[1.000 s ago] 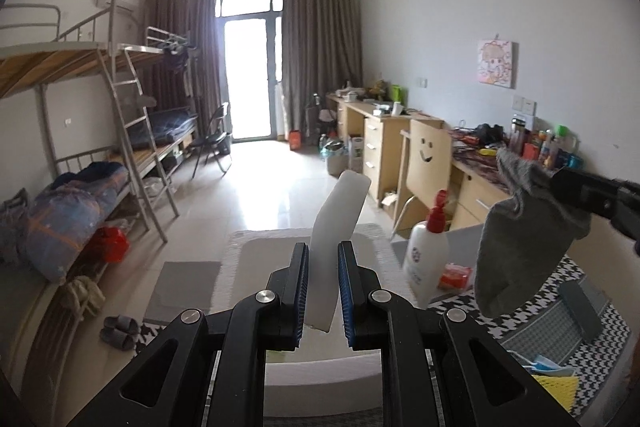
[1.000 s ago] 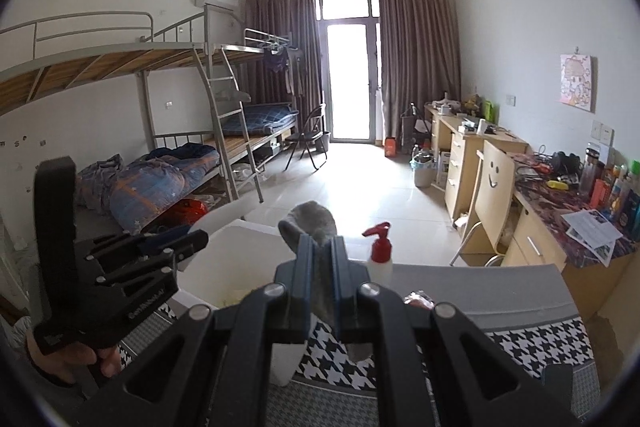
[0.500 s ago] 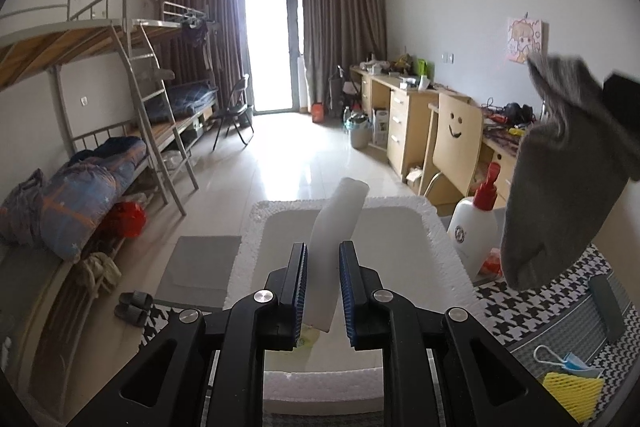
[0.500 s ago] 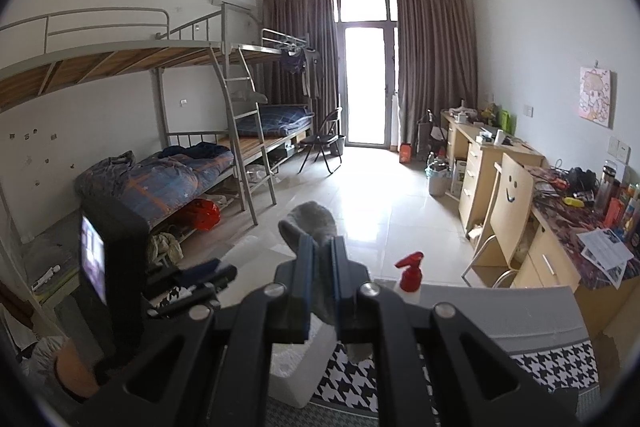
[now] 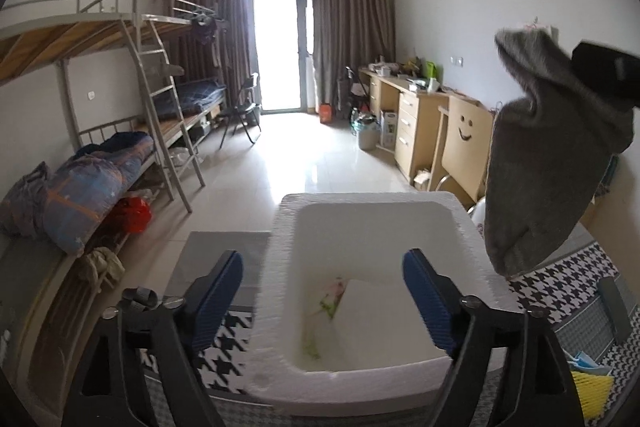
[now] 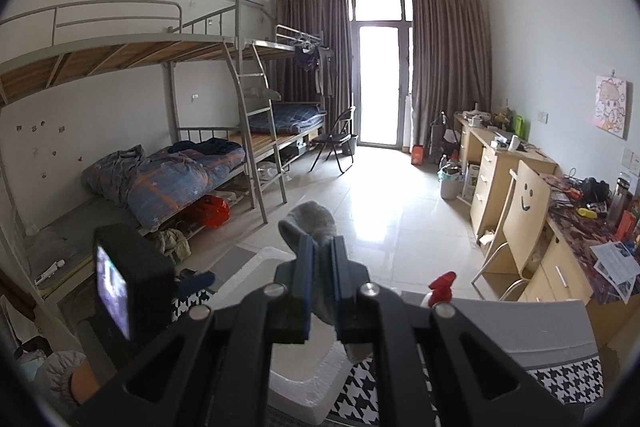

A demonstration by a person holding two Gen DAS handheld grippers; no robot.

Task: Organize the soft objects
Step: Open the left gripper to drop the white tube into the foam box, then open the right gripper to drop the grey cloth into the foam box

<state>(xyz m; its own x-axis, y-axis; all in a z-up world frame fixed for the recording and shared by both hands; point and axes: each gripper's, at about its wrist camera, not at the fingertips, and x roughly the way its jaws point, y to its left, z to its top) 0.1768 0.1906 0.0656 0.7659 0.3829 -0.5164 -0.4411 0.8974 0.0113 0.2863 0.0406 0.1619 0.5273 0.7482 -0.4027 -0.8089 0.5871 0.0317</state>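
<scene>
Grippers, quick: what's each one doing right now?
Left gripper: open, just let go, holding nothing; white foam piece lies in the foam box.
Right gripper: closed on the grey sock.

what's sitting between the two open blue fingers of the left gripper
In the left wrist view, the left gripper frames the white foam box, with a white foam piece lying inside it.

black tongs (image 5: 322, 291), blue ribbed pads (image 5: 426, 301), silver screws

Grey sock (image 5: 548, 163) hangs limp above white foam box's (image 5: 360, 203) right rim; white pad (image 5: 384, 311) lies tilted inside
</scene>
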